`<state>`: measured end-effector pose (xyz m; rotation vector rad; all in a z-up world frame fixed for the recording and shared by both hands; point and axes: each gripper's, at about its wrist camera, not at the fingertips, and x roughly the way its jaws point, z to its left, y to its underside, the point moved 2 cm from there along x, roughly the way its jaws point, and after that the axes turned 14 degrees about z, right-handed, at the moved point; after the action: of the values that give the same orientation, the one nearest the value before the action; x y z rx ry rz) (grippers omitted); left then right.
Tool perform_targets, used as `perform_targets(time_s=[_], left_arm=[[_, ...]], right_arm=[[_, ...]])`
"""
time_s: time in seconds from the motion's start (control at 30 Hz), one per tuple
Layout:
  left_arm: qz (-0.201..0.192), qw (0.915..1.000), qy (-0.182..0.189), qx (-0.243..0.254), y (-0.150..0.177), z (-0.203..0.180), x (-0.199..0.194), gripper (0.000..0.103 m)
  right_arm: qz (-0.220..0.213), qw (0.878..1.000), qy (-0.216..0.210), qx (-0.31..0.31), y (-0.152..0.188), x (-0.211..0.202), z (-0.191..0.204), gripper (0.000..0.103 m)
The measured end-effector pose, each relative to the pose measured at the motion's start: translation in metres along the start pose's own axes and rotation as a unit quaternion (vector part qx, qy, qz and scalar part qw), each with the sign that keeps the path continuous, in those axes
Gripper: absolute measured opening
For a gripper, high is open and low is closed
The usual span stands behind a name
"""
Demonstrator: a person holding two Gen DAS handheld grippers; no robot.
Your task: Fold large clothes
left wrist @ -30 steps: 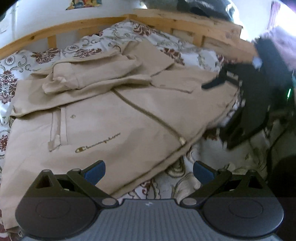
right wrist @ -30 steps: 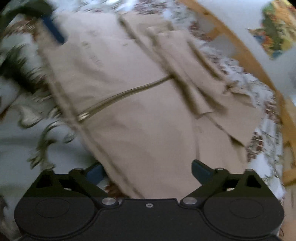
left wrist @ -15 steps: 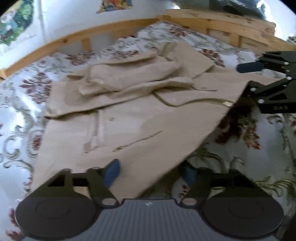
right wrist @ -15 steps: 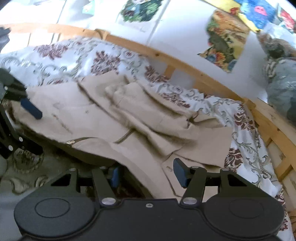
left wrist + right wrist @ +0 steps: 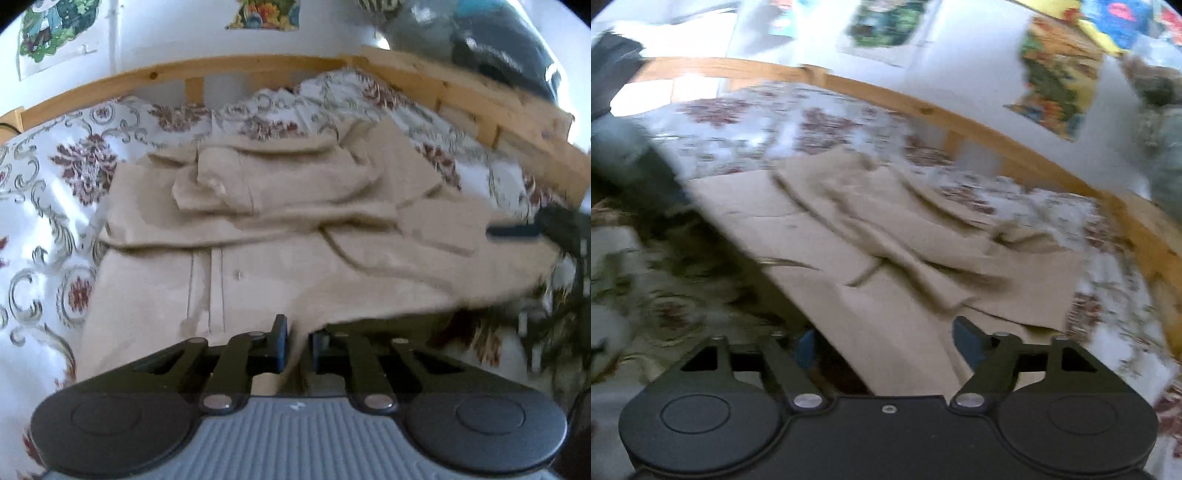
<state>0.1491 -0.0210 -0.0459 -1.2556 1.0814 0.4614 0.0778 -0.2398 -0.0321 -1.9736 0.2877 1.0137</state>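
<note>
Floral bedding (image 5: 55, 206) is covering a wooden-framed bed (image 5: 258, 68), and the beige jacket (image 5: 258, 258) is lying across it, sleeves bunched toward the headboard. Left gripper (image 5: 297, 349) jaws, just closing, are pinching the jacket's near hem. Right gripper (image 5: 886, 343) jaws, just opening, are standing wide around the hem, not pressing

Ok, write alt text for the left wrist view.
The left gripper has just closed on the hem of a beige zip jacket spread on a floral bedspread. A wooden bed rail runs behind.
</note>
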Motion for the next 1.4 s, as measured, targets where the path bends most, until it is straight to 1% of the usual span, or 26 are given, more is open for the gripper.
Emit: perform_targets(time_s=[0.07, 0.13, 0.17, 0.23, 0.27, 0.3, 0.33, 0.37, 0.4, 0.47, 0.5, 0.57, 0.63, 0.73, 0.8, 0.87, 0.9, 1.0, 1.07, 1.1, 1.17, 1.23, 1.3, 1.33, 1.37, 1.4], left_arm=[[-0.011, 0.9999, -0.002, 0.002, -0.011, 0.001, -0.006, 0.012], [-0.020, 0.9998, -0.004, 0.002, -0.019, -0.001, -0.010, 0.012], [-0.025, 0.9997, -0.003, 0.000, -0.023, -0.001, -0.012, 0.012], [-0.029, 0.9996, -0.005, -0.001, -0.026, -0.002, -0.015, 0.012], [-0.027, 0.9996, -0.007, 0.001, -0.025, -0.002, -0.015, 0.012], [-0.025, 0.9996, -0.009, 0.004, -0.024, -0.002, -0.014, 0.012], [-0.022, 0.9996, -0.013, 0.008, -0.021, -0.003, -0.014, 0.013], [-0.020, 0.9994, -0.023, 0.015, -0.016, -0.003, -0.012, 0.016], [-0.017, 0.9991, -0.033, 0.018, -0.010, -0.003, -0.011, 0.022], [-0.007, 0.9987, -0.046, 0.022, 0.005, -0.002, -0.005, 0.043], [-0.003, 0.9983, -0.054, 0.022, 0.012, -0.001, -0.002, 0.047], [0.003, 0.9955, -0.092, 0.022, 0.027, 0.000, 0.004, 0.051], [0.010, 0.9942, -0.106, 0.014, 0.039, 0.003, 0.006, 0.056], [0.009, 0.9922, -0.122, -0.022, 0.055, 0.009, 0.004, 0.058], [0.009, 0.9906, -0.135, -0.016, 0.062, 0.011, 0.001, 0.058], [0.012, 0.9825, -0.186, 0.003, 0.066, 0.011, 0.001, 0.055], [0.019, 0.9798, -0.199, 0.005, 0.068, 0.013, 0.000, 0.055], [0.022, 0.9837, -0.177, -0.024, 0.074, 0.026, -0.002, 0.055], [0.022, 0.9816, -0.186, -0.036, 0.076, 0.032, -0.002, 0.055], [0.020, 0.9802, -0.193, -0.039, 0.075, 0.036, -0.001, 0.052], [0.010, 0.9762, -0.211, -0.048, 0.073, 0.043, -0.004, 0.027], [-0.011, 0.9733, -0.223, -0.055, 0.066, 0.048, -0.009, 0.017], [-0.032, 0.9705, -0.234, -0.051, 0.055, 0.051, -0.015, 0.016], [-0.045, 0.9700, -0.232, -0.056, 0.050, 0.053, -0.020, 0.013], [-0.058, 0.9700, -0.228, -0.060, 0.045, 0.055, -0.025, 0.011], [-0.067, 0.9693, -0.229, -0.061, 0.039, 0.056, -0.027, 0.010]], right_arm=[[-0.002, 1.000, 0.001, -0.031, -0.001, 0.000, 0.010, 0.087], [0.022, 0.998, 0.029, -0.041, -0.001, 0.009, 0.013, 0.082], [0.036, 0.998, 0.044, -0.040, 0.000, 0.014, 0.011, 0.074], [0.057, 0.995, 0.074, -0.023, 0.003, 0.022, 0.001, 0.055], [0.067, 0.994, 0.089, -0.004, 0.004, 0.025, -0.007, 0.038], [0.071, 0.992, 0.101, 0.015, 0.005, 0.026, -0.015, 0.031], [0.067, 0.991, 0.111, 0.038, 0.006, 0.025, -0.024, 0.031], [0.060, 0.989, 0.118, 0.060, 0.007, 0.023, -0.032, 0.030], [0.049, 0.988, 0.124, 0.078, 0.008, 0.019, -0.038, 0.026], [0.024, 0.984, 0.141, 0.108, 0.009, 0.011, -0.047, 0.017], [0.015, 0.983, 0.142, 0.115, 0.010, 0.009, -0.050, 0.017], [0.002, 0.982, 0.156, 0.109, 0.009, 0.006, -0.048, 0.017], [-0.004, 0.981, 0.171, 0.094, 0.007, 0.006, -0.046, 0.017], [-0.011, 0.979, 0.181, 0.092, 0.006, 0.002, -0.048, 0.017], [-0.016, 0.977, 0.187, 0.097, 0.006, 0.001, -0.049, 0.017], [-0.020, 0.976, 0.190, 0.101, 0.006, -0.002, -0.049, 0.017], [-0.021, 0.976, 0.193, 0.103, 0.006, -0.003, -0.049, 0.017], [-0.024, 0.975, 0.189, 0.114, 0.007, -0.002, -0.053, 0.017], [-0.025, 0.975, 0.189, 0.113, 0.007, -0.002, -0.054, 0.017], [-0.024, 0.975, 0.189, 0.112, 0.007, -0.002, -0.054, 0.017], [-0.017, 0.976, 0.189, 0.107, 0.006, 0.001, -0.055, 0.017], [0.004, 0.977, 0.188, 0.106, 0.007, 0.006, -0.057, 0.019], [0.036, 0.976, 0.191, 0.102, 0.011, 0.014, -0.057, 0.023], [0.056, 0.973, 0.199, 0.100, 0.013, 0.018, -0.060, 0.027], [0.071, 0.971, 0.204, 0.099, 0.015, 0.022, -0.060, 0.034], [0.082, 0.969, 0.209, 0.101, 0.018, 0.024, -0.063, 0.037]])
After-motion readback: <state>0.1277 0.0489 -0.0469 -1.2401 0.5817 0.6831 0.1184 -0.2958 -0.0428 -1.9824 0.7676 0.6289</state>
